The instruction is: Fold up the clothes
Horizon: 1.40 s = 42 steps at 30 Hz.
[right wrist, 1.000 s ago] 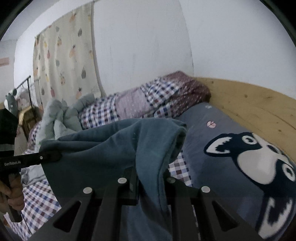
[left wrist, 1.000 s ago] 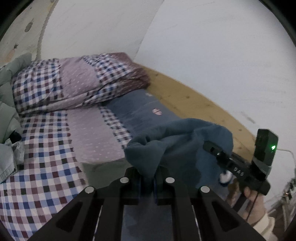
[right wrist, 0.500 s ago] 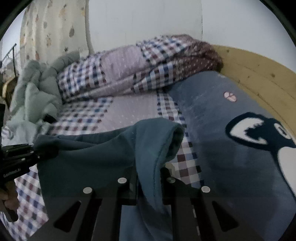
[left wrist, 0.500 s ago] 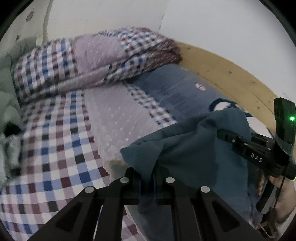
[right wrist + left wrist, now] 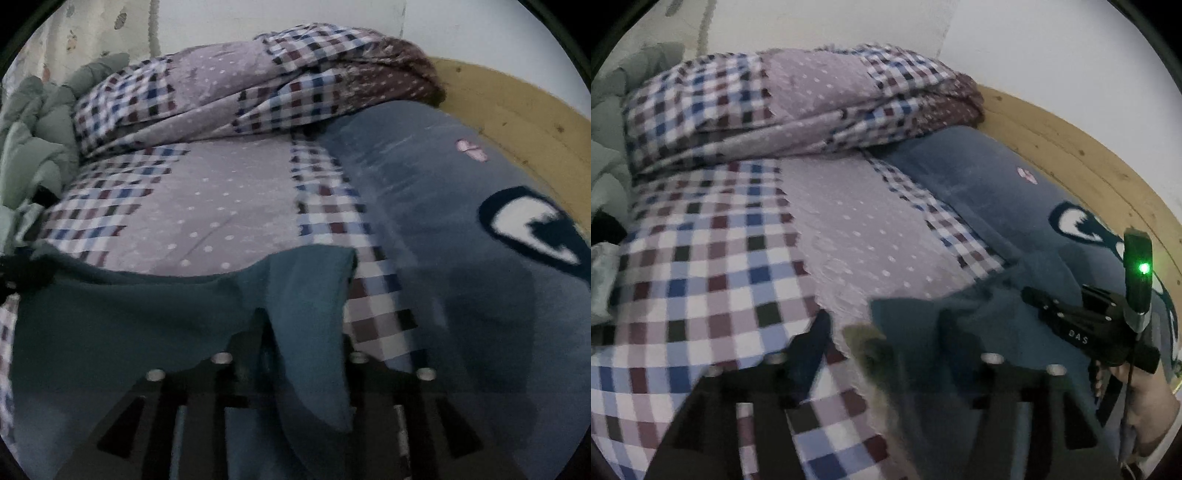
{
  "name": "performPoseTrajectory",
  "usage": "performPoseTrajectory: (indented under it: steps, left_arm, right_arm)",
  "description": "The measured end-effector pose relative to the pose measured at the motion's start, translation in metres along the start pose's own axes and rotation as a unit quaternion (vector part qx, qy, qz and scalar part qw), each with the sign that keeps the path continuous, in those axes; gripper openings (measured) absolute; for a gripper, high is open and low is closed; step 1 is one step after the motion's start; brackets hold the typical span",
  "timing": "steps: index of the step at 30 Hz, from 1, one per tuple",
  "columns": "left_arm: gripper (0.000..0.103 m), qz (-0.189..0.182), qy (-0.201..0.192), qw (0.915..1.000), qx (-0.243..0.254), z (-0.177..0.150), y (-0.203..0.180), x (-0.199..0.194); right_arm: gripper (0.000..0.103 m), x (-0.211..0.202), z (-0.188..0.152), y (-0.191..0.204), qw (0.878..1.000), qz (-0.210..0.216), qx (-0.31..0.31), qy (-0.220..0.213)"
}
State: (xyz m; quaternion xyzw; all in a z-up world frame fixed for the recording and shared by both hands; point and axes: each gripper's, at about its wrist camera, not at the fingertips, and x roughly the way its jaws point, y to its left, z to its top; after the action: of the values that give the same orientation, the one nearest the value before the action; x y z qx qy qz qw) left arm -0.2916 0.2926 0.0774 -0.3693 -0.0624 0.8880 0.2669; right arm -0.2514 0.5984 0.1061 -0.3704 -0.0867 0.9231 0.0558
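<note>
Lowered onto the checked bedsheet (image 5: 701,280): teal garment (image 5: 147,317), soft, limp, being released by the spreading left gripper (image 5: 882,332), being pinched at its edge by the right gripper (image 5: 295,354).

— How does the left claw (image 5: 886,328) stand?
— Its two fingers (image 5: 812,347) are spread well apart, blurred, pointing forward and down.
— And the right claw (image 5: 291,332)?
— It is level with the left one and off to its right, gripped from below by a hand (image 5: 1145,410). Its fingertips are covered, so its gap can't be judged.
</note>
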Motion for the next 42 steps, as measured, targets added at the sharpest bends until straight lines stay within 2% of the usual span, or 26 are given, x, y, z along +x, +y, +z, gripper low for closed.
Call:
performPoseTrajectory:
  steps: [1, 3, 4, 6, 9, 14, 18, 21, 25, 28, 35, 38, 42]
  left_arm:
    - [0.078, 0.005, -0.003, 1.0000, -0.004, 0.002, 0.005, -0.005]
    - [0.080, 0.007, -0.008, 0.9998, -0.017, 0.005, 0.016, -0.020]
    - [0.083, 0.010, -0.010, 0.9997, -0.021, 0.007, 0.019, -0.028]
    - [0.084, 0.016, -0.021, 0.9993, -0.027, 0.010, 0.027, -0.054]
    - [0.085, 0.017, -0.047, 0.9982, -0.034, 0.011, 0.029, -0.102]
    - [0.088, 0.008, -0.093, 0.9946, -0.044, 0.004, 0.027, -0.202]
    - [0.094, -0.011, -0.132, 0.9891, -0.064, -0.022, 0.026, -0.290]
    - [0.098, -0.023, -0.150, 0.9858, -0.072, -0.040, 0.023, -0.339]
    - [0.102, -0.053, -0.169, 0.9808, -0.082, -0.065, 0.023, -0.404]
    - [0.102, -0.053, -0.188, 0.9780, -0.074, -0.083, 0.022, -0.449]
    - [0.102, -0.016, -0.218, 0.9725, -0.081, -0.123, 0.039, -0.514]
    - [0.102, 0.011, -0.226, 0.9708, -0.081, -0.144, 0.052, -0.531]
    - [0.102, 0.051, -0.226, 0.9698, -0.076, -0.167, 0.069, -0.541]
  right_arm:
    - [0.049, -0.006, 0.002, 0.000, 1.000, -0.025, -0.004, -0.012]
    - [0.055, -0.019, 0.005, 0.000, 0.997, -0.064, -0.008, -0.034]
    - [0.055, -0.034, 0.009, -0.004, 0.996, -0.078, 0.000, -0.047]
    - [0.060, -0.061, 0.016, -0.010, 0.994, -0.082, 0.026, -0.068]
    - [0.073, -0.118, 0.022, -0.011, 0.990, -0.064, 0.060, -0.108]
    - [0.079, -0.217, 0.024, 0.012, 0.985, -0.029, 0.077, -0.152]
    - [0.082, -0.302, 0.010, 0.040, 0.980, 0.009, 0.072, -0.186]
    - [0.087, -0.360, -0.002, 0.060, 0.974, 0.037, 0.070, -0.213]
    - [0.093, -0.422, -0.021, 0.088, 0.965, 0.069, 0.064, -0.245]
    - [0.097, -0.460, -0.036, 0.110, 0.960, 0.091, 0.058, -0.258]
    - [0.099, -0.496, -0.063, 0.154, 0.948, 0.160, 0.093, -0.258]
    - [0.100, -0.491, -0.075, 0.173, 0.944, 0.184, 0.115, -0.248]
    - [0.100, -0.469, -0.089, 0.205, 0.944, 0.205, 0.128, -0.223]
